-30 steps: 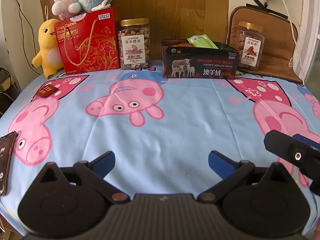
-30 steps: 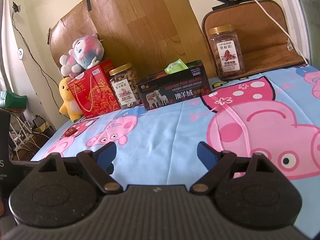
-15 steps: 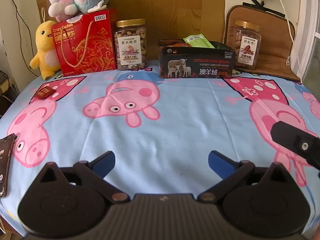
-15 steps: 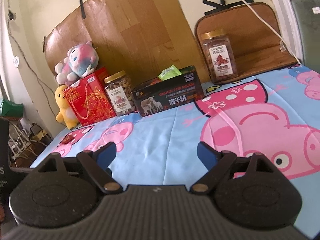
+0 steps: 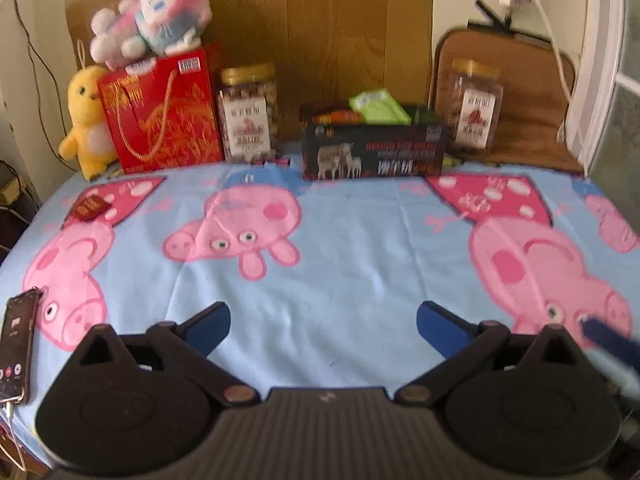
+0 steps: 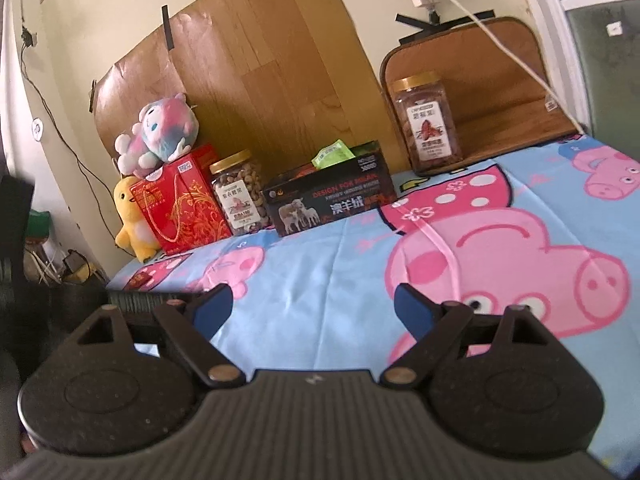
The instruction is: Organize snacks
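Observation:
A black box (image 5: 374, 152) with a green packet (image 5: 378, 106) sticking out stands at the back of the table; it also shows in the right wrist view (image 6: 332, 200). A nut jar (image 5: 249, 114) stands left of it, another jar (image 5: 474, 110) right of it. A small red packet (image 5: 89, 208) lies at the far left on the cloth. My left gripper (image 5: 323, 326) is open and empty, low over the near edge. My right gripper (image 6: 312, 306) is open and empty; its blurred finger shows in the left wrist view (image 5: 608, 340).
A red gift box (image 5: 160, 120) with a plush toy (image 5: 152, 20) on top and a yellow duck (image 5: 86, 120) stand at the back left. A phone (image 5: 16, 348) lies at the near left edge. The cloth (image 5: 340, 248) covers the table.
Both grippers have pulled back and risen a little; the back items look farther. The right gripper has dropped toward the lower right corner of the left view.

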Demonstrator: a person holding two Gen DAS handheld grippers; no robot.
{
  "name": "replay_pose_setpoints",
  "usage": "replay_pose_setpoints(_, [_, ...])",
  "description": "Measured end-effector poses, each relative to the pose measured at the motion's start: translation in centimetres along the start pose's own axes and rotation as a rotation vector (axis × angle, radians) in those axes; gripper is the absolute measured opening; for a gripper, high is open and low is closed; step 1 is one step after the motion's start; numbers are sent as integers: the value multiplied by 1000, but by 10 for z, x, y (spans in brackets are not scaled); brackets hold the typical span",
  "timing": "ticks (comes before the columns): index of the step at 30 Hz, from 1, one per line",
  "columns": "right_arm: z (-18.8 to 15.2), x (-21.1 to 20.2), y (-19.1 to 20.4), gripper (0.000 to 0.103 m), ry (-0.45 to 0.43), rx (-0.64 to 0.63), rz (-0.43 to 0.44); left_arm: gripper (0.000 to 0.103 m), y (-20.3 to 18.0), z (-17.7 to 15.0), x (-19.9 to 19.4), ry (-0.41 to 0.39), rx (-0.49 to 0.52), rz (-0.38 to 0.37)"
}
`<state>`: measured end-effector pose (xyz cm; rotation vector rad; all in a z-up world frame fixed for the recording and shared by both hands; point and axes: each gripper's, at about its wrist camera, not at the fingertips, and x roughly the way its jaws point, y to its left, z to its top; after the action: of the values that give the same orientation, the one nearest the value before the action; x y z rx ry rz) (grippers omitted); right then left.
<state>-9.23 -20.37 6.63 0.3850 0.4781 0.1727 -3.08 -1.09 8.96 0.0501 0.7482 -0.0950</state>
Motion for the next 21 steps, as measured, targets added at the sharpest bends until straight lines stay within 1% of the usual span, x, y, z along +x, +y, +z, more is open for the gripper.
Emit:
replay_pose_setpoints(2, [-2,-7,-2,90,10,-3,7,103,-6,-2,-15,-42,9,13])
replay_pose_setpoints(3, [-2,-10,-3,90,14,-4,12,103,-8,-3,-19,-49,10,15])
replay_pose_setpoints(10, [0,-23,-1,90,-17,-13,39,103,-16,1,-31,-65,29,17])
replay_pose_setpoints(18, [-2,-15,-2,90,3,-11,24,103,-12,-11,-19,-75,40,31])
replay_pose_setpoints(21, [-4,-9,-2,90,6,-24,4,103,-7,-15,-9,-57,35,37])
